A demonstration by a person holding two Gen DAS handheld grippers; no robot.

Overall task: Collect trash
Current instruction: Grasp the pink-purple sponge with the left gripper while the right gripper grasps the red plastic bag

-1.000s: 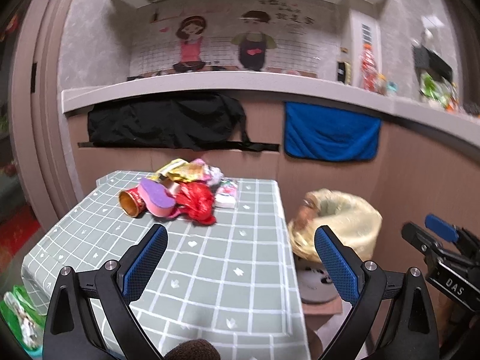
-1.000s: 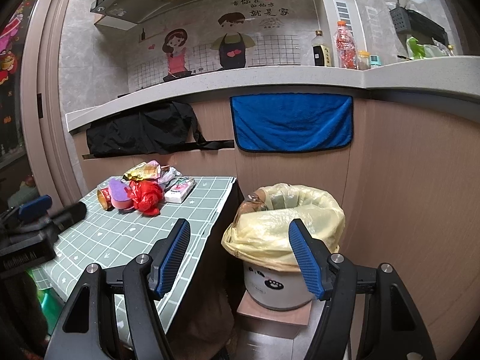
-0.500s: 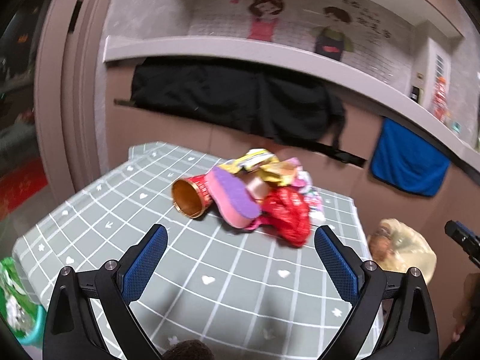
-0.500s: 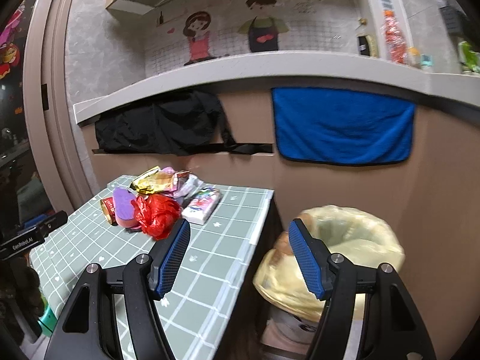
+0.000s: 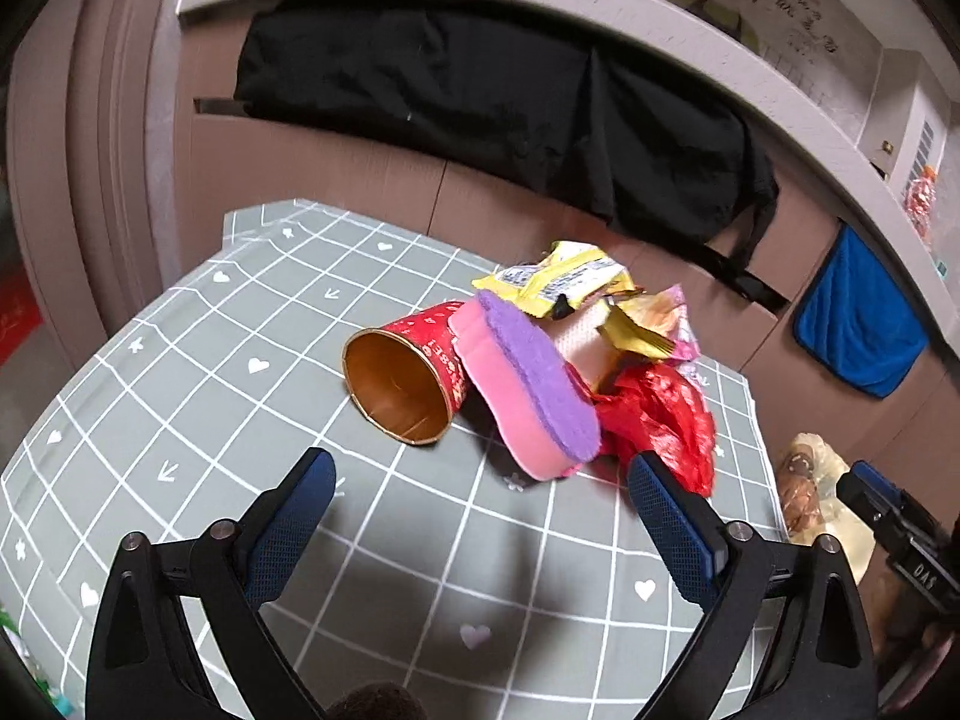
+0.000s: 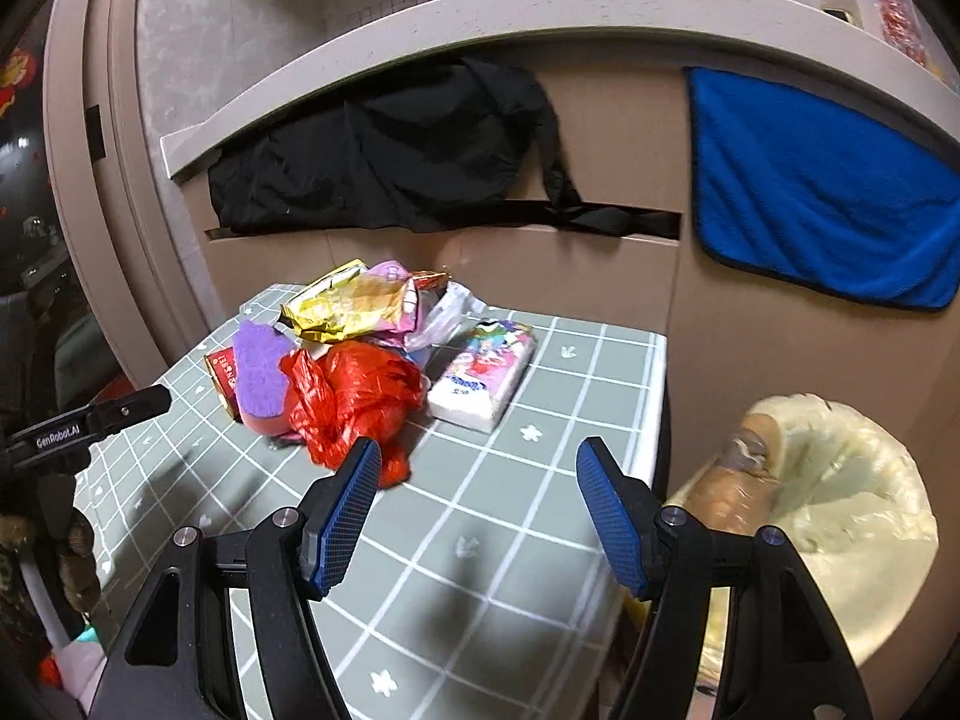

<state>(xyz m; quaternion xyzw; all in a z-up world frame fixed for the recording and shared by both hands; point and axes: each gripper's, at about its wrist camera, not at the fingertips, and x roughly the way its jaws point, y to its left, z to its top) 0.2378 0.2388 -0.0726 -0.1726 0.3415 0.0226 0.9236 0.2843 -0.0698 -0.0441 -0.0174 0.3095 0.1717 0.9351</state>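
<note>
table: grey-green grid cloth (image 6: 528, 516), sitting against a brown panel wall; black bag (image 6: 384, 150) and blue towel (image 6: 822, 204) hanging under the counter ledge.
trash pile: lying at 12 o'clock of the left gripper (image 5: 480, 516) on the table; red cup (image 5: 408, 378) on its side, empty, mouth facing camera; pink-purple sponge (image 5: 528, 384) leaning on it; red bag (image 5: 666, 420), wrappers (image 5: 576, 282), tissue pack (image 6: 486, 378) beside.
bin: yellow-lined bin (image 6: 840, 510) standing off the table edge at 3 o'clock; contents unclear.
left gripper: jaws just been closing slightly, wide apart, holding nothing.
right gripper (image 6: 480, 516): jaws spread, gripping nothing.

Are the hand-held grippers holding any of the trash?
No. The left hand-held gripper and right hand-held gripper are both open and empty above the table.
</note>
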